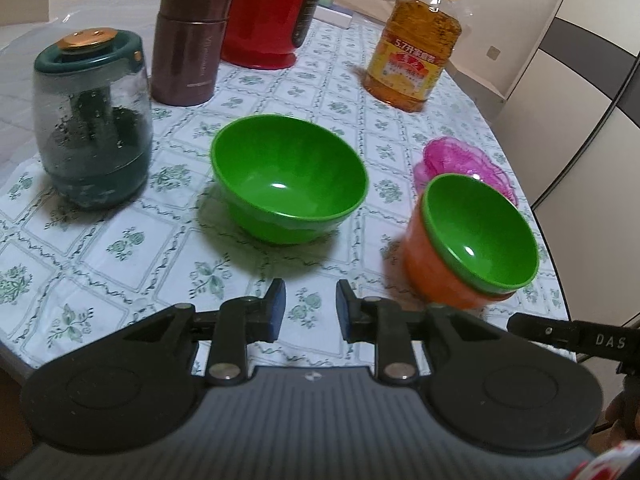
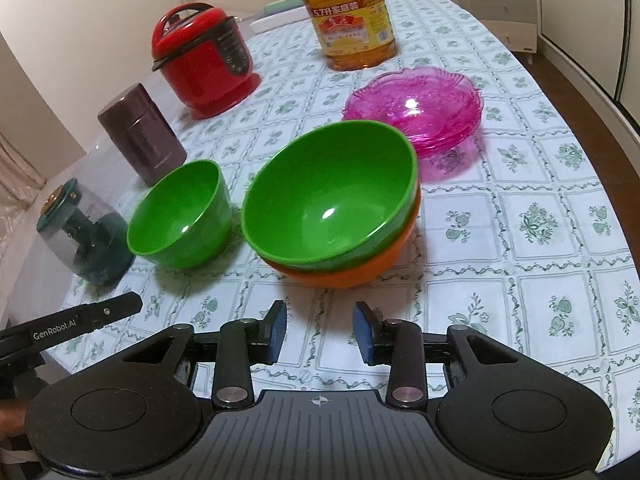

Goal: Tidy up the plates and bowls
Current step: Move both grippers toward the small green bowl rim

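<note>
A single green bowl (image 1: pixel 289 178) stands upright on the patterned tablecloth, also in the right wrist view (image 2: pixel 182 216). To its right a green bowl (image 1: pixel 480 232) sits nested in an orange bowl (image 1: pixel 436 276); the right wrist view shows the same green bowl (image 2: pixel 328 200) in the orange bowl (image 2: pixel 352 272). Behind them lies a stack of pink translucent plates (image 2: pixel 414 108), partly hidden in the left wrist view (image 1: pixel 460 160). My left gripper (image 1: pixel 311 304) is open and empty, short of the single bowl. My right gripper (image 2: pixel 320 326) is open and empty, just short of the stacked bowls.
A green-lidded glass jar (image 1: pixel 94 120), a maroon flask (image 1: pixel 188 44), a red rice cooker (image 2: pixel 202 62) and a large oil bottle (image 2: pixel 350 16) stand along the far side. The table's curved edge (image 1: pixel 560 280) runs close to the right of the stacked bowls.
</note>
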A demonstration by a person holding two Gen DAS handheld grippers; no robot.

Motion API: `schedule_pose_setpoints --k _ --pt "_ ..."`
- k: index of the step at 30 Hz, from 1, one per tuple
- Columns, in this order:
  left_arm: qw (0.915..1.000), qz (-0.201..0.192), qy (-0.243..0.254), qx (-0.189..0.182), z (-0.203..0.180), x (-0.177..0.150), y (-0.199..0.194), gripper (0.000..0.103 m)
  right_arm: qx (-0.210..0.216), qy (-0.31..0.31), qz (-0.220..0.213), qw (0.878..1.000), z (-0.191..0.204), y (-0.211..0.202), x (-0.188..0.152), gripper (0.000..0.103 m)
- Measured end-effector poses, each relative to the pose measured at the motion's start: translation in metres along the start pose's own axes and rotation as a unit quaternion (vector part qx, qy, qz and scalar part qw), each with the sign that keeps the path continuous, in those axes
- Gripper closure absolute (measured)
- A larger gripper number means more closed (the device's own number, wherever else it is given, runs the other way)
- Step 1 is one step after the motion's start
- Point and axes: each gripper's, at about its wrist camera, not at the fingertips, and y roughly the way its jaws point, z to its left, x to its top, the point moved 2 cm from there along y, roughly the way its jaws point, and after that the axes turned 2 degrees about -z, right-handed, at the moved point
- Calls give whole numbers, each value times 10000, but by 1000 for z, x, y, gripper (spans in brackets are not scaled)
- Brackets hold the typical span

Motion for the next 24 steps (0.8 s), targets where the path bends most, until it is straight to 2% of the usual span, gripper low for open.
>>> schedule_pose_setpoints --k 12,24 --pt "9999 -32 -42 100 14 1 -3 77 101 -90 66 9999 14 6 1 63" --pt "9991 -199 -253 284 38 23 0 74 510 -155 63 9986 40 20 13 63"
